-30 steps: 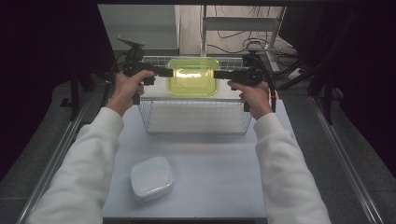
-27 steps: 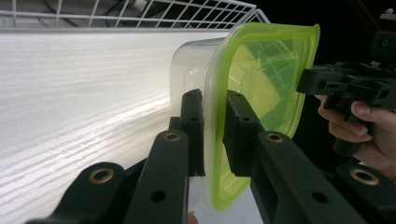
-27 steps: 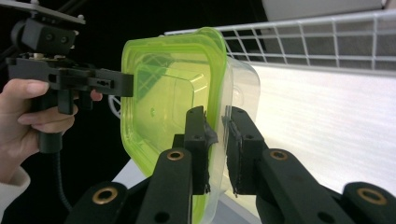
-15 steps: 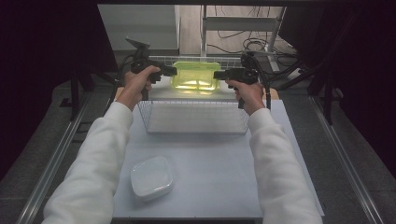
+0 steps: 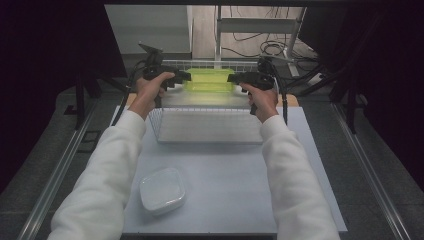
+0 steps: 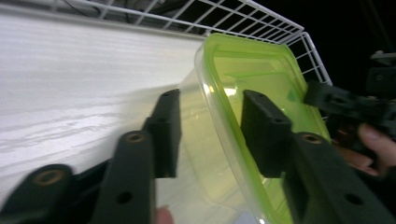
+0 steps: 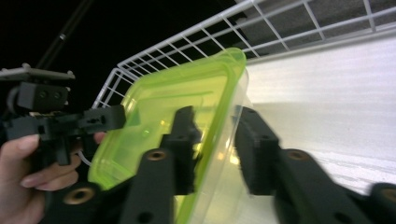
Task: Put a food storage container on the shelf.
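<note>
Both grippers, left (image 6: 210, 135) and right (image 7: 215, 149), have just been opening, jaws loosely astride the green-lidded box (image 5: 209, 79) in the wire basket (image 5: 205, 131).

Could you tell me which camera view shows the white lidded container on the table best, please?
The high view: the white container sits whole on the table, near the person's left sleeve. The left and right gripper views look at the green-lidded box in the wire basket instead.
</note>
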`<move>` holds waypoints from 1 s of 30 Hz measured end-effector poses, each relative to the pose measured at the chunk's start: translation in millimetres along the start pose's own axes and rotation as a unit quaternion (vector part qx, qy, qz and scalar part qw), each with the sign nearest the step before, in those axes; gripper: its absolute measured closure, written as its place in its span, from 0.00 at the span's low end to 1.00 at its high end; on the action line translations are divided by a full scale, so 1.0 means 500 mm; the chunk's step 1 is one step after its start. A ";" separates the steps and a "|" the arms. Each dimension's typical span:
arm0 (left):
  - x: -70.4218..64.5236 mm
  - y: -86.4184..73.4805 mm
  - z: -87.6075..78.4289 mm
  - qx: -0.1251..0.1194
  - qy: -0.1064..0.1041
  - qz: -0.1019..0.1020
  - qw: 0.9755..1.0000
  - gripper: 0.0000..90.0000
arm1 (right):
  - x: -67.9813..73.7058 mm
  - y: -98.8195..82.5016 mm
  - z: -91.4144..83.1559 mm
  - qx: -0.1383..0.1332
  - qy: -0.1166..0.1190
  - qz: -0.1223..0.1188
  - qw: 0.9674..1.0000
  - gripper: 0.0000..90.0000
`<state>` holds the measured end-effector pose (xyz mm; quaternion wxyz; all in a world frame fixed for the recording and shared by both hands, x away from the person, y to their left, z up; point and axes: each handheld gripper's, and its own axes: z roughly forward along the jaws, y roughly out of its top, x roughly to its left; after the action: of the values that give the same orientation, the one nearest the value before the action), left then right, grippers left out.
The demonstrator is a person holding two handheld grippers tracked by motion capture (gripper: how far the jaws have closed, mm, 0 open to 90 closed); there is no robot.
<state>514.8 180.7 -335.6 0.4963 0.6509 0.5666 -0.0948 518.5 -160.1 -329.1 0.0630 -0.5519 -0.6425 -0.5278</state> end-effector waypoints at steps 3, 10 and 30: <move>-0.005 -0.001 -0.010 -0.022 0.013 0.015 1.000 0.48 | 0.008 0.001 -0.009 -0.016 -0.005 -0.008 1.000 0.60; -0.021 -0.008 -0.040 -0.047 0.014 0.052 0.997 0.33 | 0.035 -0.004 -0.043 -0.038 -0.052 -0.064 0.996 0.45; -0.046 -0.183 -0.168 -0.052 0.025 0.157 0.986 0.34 | 0.055 -0.108 -0.195 0.009 -0.042 -0.223 0.974 0.33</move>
<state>394.1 216.8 -327.9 0.5236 0.7075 0.4737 0.0301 417.1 -206.3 -301.3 -0.0785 -0.4154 -0.7564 -0.4992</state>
